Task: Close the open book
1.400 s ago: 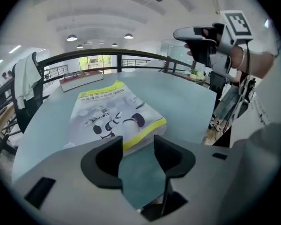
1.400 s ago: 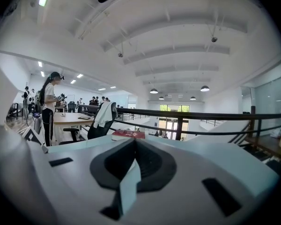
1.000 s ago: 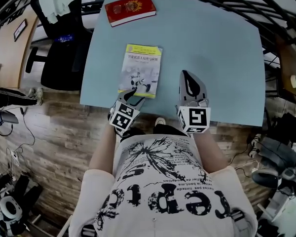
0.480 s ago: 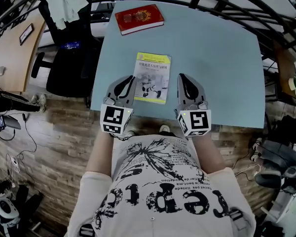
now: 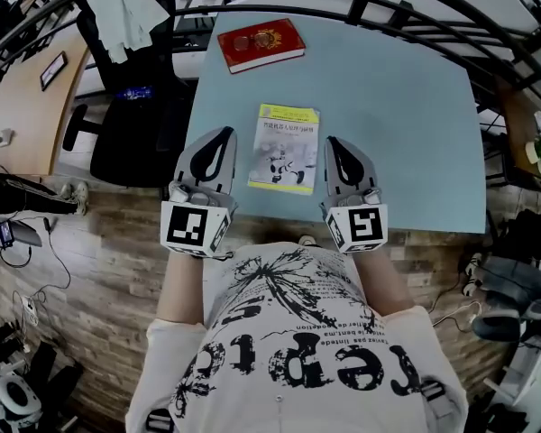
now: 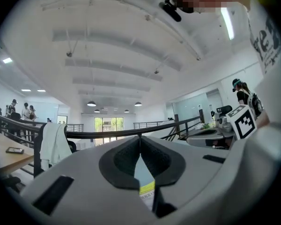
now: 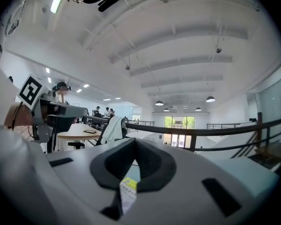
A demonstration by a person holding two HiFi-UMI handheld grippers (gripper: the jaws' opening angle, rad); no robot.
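On the pale blue bench [image 5: 415,106] the yellow book [image 5: 285,148] is seen lying flat and already closed, its long axis running away from the person. It is flanked by the left tongs [image 5: 224,133] and the right tongs [image 5: 332,142], both pinched together and empty. The right tongs are judged slightly nearer.

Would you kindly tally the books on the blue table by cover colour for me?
Yellow book: 1
Red book: 1
Total: 2 books
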